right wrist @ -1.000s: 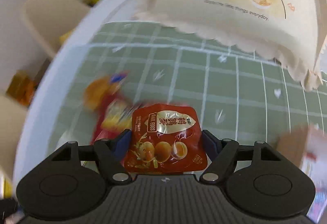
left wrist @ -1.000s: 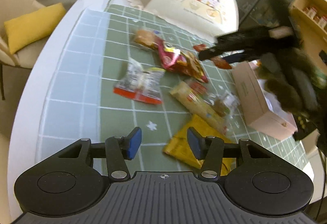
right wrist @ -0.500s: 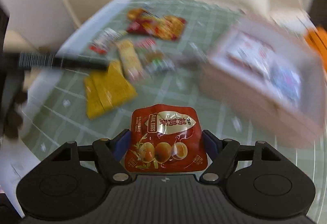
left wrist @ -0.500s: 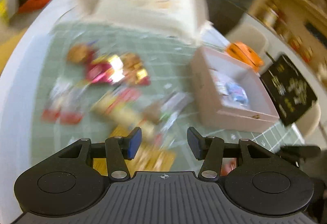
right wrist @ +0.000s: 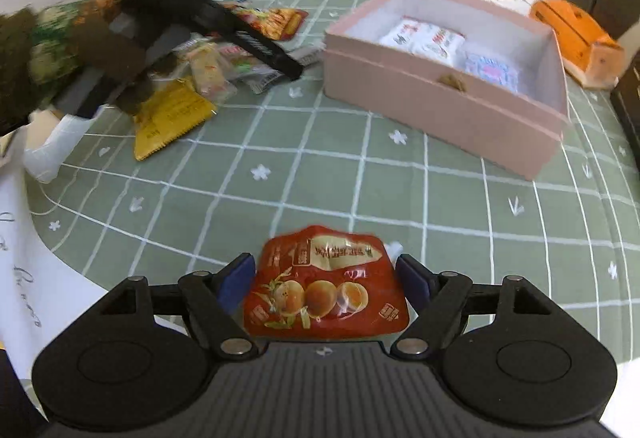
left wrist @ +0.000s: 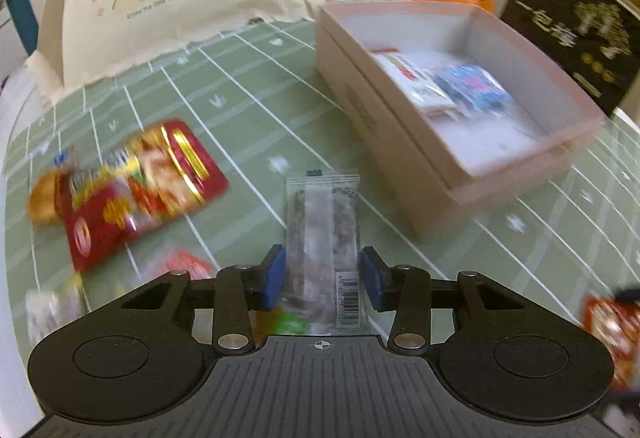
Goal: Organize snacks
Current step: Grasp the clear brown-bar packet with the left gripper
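Two grippers each hold a snack. On the left, the left gripper (left wrist: pixel 322 278) has its blue fingers (left wrist: pixel 274 276) closed on a clear packet (left wrist: pixel 323 234), which sticks out forward between them. On the right, the right gripper (right wrist: pixel 326 280) squeezes a red egg packet (right wrist: pixel 326 288) between its fingers. Farther right on the worktop (right wrist: pixel 320 166) sits the pink box (right wrist: pixel 444 110), open, with packets inside.
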Action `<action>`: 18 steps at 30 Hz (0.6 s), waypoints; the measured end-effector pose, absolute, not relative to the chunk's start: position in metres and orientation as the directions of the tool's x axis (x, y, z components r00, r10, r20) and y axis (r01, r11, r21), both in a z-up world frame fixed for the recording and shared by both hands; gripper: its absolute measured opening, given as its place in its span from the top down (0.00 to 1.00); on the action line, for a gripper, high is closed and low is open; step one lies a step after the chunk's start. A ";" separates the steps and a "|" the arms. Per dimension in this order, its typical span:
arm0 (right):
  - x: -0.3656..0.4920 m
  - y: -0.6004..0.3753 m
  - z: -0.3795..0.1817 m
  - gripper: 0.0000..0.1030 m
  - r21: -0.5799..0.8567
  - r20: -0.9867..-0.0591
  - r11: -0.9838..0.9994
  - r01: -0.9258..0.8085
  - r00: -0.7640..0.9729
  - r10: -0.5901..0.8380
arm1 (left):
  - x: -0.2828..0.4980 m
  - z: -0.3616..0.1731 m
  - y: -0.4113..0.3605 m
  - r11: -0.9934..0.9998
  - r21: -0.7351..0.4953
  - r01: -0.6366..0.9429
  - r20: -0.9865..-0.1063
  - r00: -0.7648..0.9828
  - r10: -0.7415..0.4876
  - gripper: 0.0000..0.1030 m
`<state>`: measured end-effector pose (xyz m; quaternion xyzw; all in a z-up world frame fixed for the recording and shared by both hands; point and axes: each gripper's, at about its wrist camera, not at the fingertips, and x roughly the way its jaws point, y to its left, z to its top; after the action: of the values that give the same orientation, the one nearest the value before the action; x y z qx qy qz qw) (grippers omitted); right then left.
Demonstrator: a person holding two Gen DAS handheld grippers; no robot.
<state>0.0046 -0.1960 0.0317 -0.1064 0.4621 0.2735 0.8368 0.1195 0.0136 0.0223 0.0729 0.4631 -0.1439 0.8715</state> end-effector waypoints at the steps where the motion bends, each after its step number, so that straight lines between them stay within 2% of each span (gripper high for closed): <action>1: 0.007 -0.198 0.029 0.24 0.072 -0.833 0.832 -0.550 0.426 0.354 | 0.106 0.022 0.009 0.946 -0.019 0.322 -0.826 0.528 -0.196 0.55; 5: 0.009 -0.201 0.020 0.21 0.037 -0.826 0.829 -0.558 0.450 0.340 | 0.058 0.023 -0.004 0.956 -0.033 0.291 -0.820 0.540 -0.192 0.55; 10: 0.008 -0.205 0.014 0.11 0.003 -0.815 0.815 -0.580 0.471 0.338 | 0.022 0.026 -0.007 0.973 -0.103 0.205 -0.829 0.523 -0.198 0.54; 16: 0.001 -0.221 0.010 0.00 0.005 -0.800 0.831 -0.556 0.496 0.336 | 0.029 0.026 -0.011 0.983 -0.109 0.148 -0.821 0.543 -0.173 0.54; 18: -0.002 -0.225 0.008 0.00 0.006 -0.794 0.839 -0.544 0.508 0.335 | 0.034 0.024 -0.016 0.982 -0.110 0.152 -0.814 0.553 -0.176 0.54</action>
<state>-0.0022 -0.2255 0.0085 -0.1227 0.4253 0.2555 0.8596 0.0344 -0.0163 0.0245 -0.0133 0.4634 -0.0930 0.8812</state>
